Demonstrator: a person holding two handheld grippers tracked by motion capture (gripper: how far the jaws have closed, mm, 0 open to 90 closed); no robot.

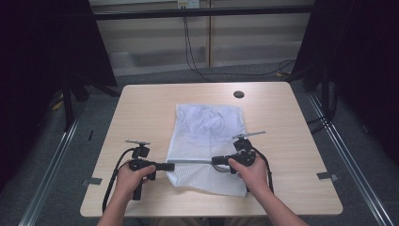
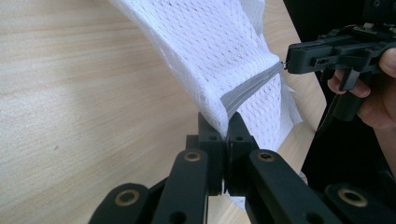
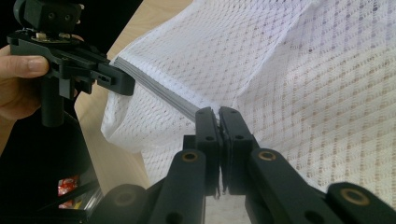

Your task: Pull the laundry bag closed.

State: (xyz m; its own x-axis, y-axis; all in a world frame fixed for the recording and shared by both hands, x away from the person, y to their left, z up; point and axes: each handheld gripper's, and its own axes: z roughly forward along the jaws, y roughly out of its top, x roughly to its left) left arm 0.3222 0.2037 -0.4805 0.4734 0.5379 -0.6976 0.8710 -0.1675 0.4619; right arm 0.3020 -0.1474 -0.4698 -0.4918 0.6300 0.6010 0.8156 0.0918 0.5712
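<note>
On your wooden table (image 1: 141,113) lies a white mesh bag (image 1: 207,136), its grey zipper edge (image 1: 193,161) clamped taut between your left gripper (image 1: 170,166) and right gripper (image 1: 214,161).

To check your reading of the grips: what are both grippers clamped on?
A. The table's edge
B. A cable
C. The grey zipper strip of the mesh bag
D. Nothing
C: the left gripper and the right gripper each pinch an end of the grey strip on the white mesh bag, pulling it taut.
</note>
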